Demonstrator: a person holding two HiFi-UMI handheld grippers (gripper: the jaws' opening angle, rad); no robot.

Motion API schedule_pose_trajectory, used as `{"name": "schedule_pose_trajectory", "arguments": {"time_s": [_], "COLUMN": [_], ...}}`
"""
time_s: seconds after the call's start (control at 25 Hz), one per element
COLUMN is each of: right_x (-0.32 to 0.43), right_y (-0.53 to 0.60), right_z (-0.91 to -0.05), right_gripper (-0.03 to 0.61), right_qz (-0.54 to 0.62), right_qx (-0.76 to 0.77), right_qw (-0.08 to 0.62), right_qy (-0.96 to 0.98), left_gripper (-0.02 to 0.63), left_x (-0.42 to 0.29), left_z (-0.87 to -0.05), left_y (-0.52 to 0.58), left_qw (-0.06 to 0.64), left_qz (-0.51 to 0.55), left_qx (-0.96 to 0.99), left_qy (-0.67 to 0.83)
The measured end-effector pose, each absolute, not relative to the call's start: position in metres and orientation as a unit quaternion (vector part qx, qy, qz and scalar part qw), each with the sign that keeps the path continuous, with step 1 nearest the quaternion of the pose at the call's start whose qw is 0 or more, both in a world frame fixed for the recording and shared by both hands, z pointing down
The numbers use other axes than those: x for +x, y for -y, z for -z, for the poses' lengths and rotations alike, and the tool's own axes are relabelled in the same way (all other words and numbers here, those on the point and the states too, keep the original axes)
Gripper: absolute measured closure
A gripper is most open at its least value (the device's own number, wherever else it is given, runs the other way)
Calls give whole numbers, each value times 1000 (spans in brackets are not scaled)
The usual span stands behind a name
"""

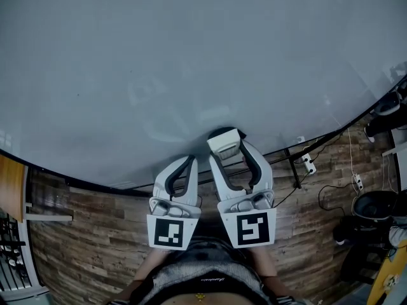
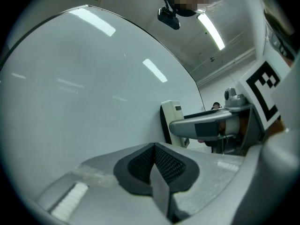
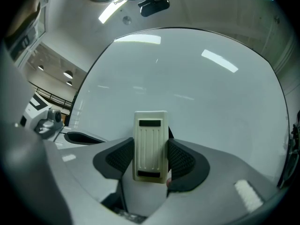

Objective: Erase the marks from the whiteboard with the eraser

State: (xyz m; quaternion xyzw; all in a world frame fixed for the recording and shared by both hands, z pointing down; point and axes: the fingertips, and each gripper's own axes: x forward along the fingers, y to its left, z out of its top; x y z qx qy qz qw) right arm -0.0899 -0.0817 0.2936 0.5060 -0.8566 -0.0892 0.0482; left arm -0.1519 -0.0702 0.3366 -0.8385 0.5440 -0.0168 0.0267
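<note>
We clamp the cream ribbed plastic eraser (image 3: 150,142) in our right gripper (image 3: 150,159) — long axis along the jaws, glossy pale whiteboard (image 3: 187,88) straight ahead; left gripper (image 2: 153,162) alongside, closed empty.

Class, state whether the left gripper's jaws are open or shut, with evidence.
Shut: the left gripper's two black pads meet, with nothing between them.

a: does the eraser (image 3: 150,144) show its felt side?
b: no, only its back; the right tool (image 3: 150,162) covers its flanks.
a: and the whiteboard (image 1: 191,56)?
b: cut off at the head view's top and sides.
</note>
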Motion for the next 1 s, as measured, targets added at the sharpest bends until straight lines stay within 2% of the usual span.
{"name": "schedule_pose_trajectory", "arguments": {"time_s": [0.24,0.44,1.0], "right_x": [-27,-22,55], "right_y": [102,100,127], "right_z": [-288,-289,-294], "right_gripper": [348,348,348], "right_qz": [92,91,75], "right_qx": [518,512,513], "right_qw": [54,55,48], "right_qy": [849,853,854], "left_gripper": [609,609,609], "left_x": [-98,-89,-15], "left_z": [-330,-328,-333], "left_y": [86,85,111], "left_qw": [31,34,26], "left_qz": [19,15,17], "left_qx": [-841,-843,-847], "left_qy": [-539,-537,-530]}}
